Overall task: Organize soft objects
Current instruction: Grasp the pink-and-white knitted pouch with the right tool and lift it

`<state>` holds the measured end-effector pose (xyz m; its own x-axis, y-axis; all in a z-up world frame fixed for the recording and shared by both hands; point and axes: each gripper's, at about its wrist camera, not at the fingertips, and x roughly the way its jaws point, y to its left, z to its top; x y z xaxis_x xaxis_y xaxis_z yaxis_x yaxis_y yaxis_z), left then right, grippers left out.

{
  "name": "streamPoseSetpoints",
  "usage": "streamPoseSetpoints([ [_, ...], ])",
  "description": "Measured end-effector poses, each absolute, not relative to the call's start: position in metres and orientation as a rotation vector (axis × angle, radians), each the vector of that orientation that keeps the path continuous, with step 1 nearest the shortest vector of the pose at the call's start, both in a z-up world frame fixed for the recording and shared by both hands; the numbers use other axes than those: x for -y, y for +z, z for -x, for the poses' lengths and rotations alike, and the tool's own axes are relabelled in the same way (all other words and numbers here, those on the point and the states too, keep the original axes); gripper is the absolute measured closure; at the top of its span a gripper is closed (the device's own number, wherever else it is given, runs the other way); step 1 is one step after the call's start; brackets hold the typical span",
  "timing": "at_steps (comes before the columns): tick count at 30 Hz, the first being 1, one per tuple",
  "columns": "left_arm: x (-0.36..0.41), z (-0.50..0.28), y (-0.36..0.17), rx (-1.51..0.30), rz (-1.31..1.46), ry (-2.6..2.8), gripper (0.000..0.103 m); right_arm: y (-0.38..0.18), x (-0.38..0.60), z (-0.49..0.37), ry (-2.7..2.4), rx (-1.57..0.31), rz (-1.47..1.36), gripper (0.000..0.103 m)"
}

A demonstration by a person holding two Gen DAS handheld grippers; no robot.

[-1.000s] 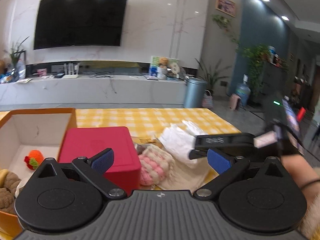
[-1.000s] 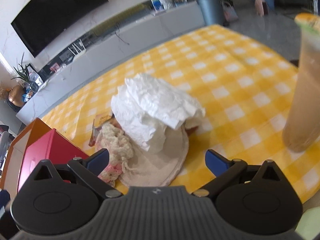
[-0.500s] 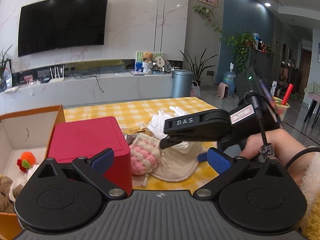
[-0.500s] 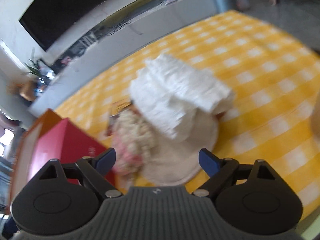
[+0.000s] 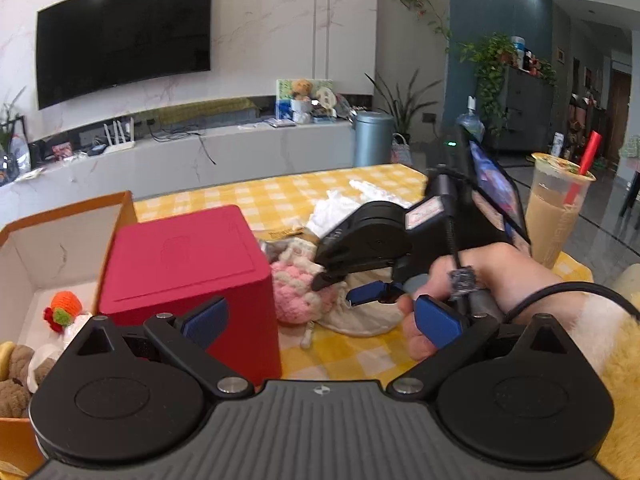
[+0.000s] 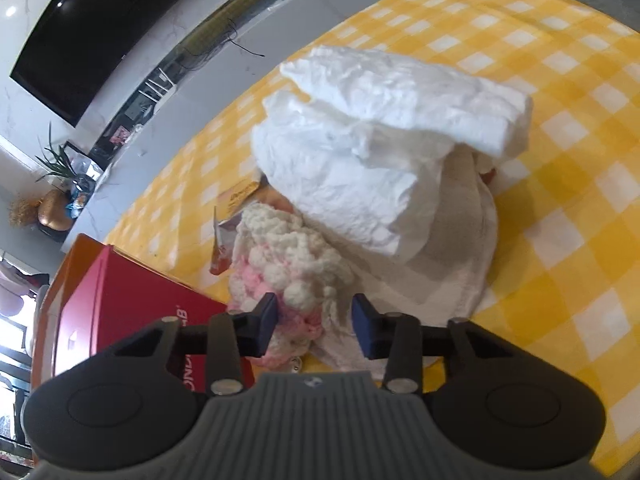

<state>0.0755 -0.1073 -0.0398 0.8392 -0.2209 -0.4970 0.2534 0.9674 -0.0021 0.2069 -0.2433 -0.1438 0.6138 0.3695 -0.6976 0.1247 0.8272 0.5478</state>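
Pink-and-cream crochet pouch (image 6: 288,268): lies on the yellow checked tablecloth (image 6: 560,208) beside the red box (image 5: 188,272), under white tissues (image 6: 384,140). Your right gripper (image 6: 314,320) is closing with the pouch between its jaws. Your left gripper (image 5: 320,320) is spread, empty.

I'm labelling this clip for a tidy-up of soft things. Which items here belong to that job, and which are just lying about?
Part of the job:
- pink and white crochet piece, with the right gripper closing around it
- white tissues
- cream cloth
- orange box already holding soft toys

Just lying about:
- red box
- milk tea cup
- snack packet
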Motion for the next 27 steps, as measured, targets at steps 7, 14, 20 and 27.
streamPoseSetpoints([
  [7, 0.104, -0.078, -0.041, -0.534, -0.054, -0.240, 0.000, -0.121, 0.243, -0.194, 0.190, -0.861, -0.493, 0.103],
  [14, 0.096, -0.083, -0.041, -0.566, -0.021, -0.214, 0.000, -0.111, 0.261, -0.184, 0.161, -0.852, -0.495, 0.103],
  [20, 0.092, -0.082, -0.038, -0.564, -0.011, -0.206, 0.000, -0.128, 0.264, -0.199, 0.138, -0.920, -0.592, 0.032],
  [27, 0.086, -0.079, -0.040, -0.572, -0.032, -0.181, 0.000, -0.134, 0.231, -0.215, 0.136, -0.856, -0.449, 0.034],
])
